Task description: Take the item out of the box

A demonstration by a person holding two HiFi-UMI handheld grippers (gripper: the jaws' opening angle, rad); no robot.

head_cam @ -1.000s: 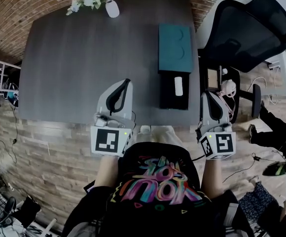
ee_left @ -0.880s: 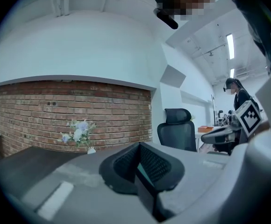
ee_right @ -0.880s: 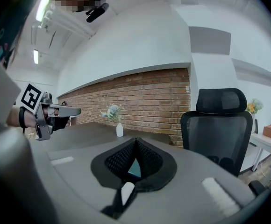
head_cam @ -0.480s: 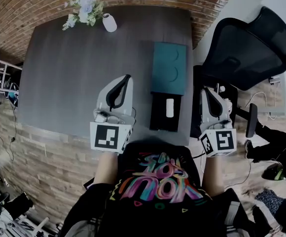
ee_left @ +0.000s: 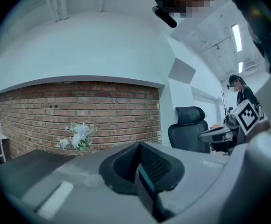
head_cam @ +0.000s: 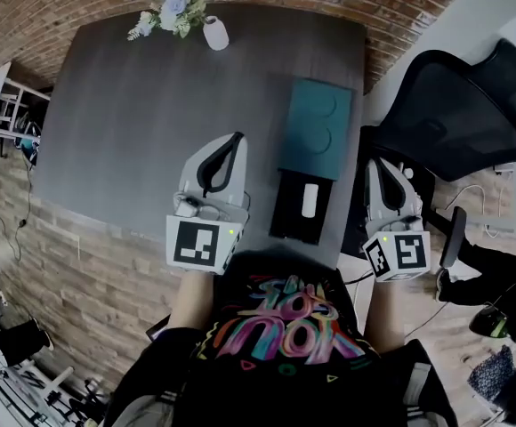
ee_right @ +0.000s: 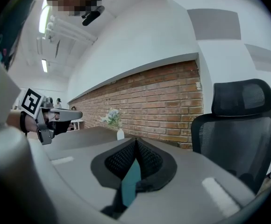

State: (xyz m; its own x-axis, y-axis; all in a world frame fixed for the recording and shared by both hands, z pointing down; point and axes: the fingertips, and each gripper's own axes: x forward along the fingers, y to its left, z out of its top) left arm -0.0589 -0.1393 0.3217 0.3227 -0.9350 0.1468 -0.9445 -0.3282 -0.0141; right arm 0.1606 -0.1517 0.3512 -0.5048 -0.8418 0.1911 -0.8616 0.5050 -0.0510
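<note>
White item point(head_cam: 310, 200) lies in the open black box point(head_cam: 290, 221) at the near right of the dark table point(head_cam: 133, 132). A teal lid point(head_cam: 316, 130) sits just beyond the box. Left gripper point(head_cam: 227, 149) is left of the box and right gripper point(head_cam: 382, 169) is off the table's right edge, beside the black office chair point(head_cam: 458, 105). Both have jaws closed and empty. Flower vase point(head_cam: 215, 34) stands far off.

Nothing I can read for certain — the shirt point(head_cam: 280, 327) carries bright graffiti lettering I cannot make out, and the cubes' square markers point(head_cam: 196, 245) are black-and-white patterns, not words.
</note>
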